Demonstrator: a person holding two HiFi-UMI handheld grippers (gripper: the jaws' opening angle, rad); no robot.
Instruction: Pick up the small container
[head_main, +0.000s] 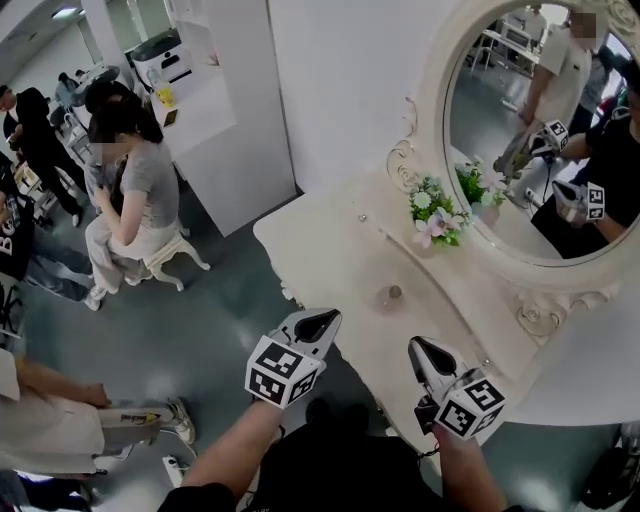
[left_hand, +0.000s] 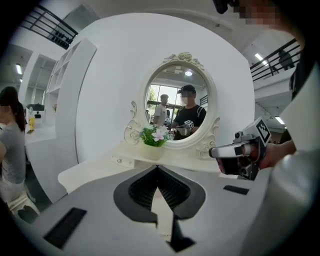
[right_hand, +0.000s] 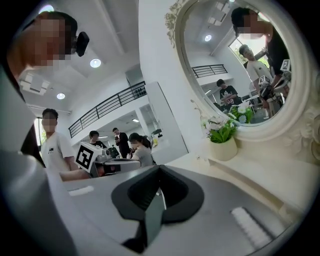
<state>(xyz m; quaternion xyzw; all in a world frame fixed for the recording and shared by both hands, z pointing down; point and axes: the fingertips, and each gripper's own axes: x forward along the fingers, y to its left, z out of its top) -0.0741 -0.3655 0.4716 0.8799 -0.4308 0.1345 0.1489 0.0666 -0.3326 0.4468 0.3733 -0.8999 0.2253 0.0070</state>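
white wall (head_main: 330, 80), grey floor (head_main: 200, 330), oval mirror (head_main: 500, 120)

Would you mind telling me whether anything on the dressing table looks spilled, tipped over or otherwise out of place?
Nothing stands out. The small container sits upright on the dressing table, the flower pot stands straight by the mirror, and no spill shows.

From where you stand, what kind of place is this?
Probably a big open hall or studio with a staged dressing corner, not a home: a white vanity table with an ornate oval mirror and potted flowers, and a person on a stool nearby.
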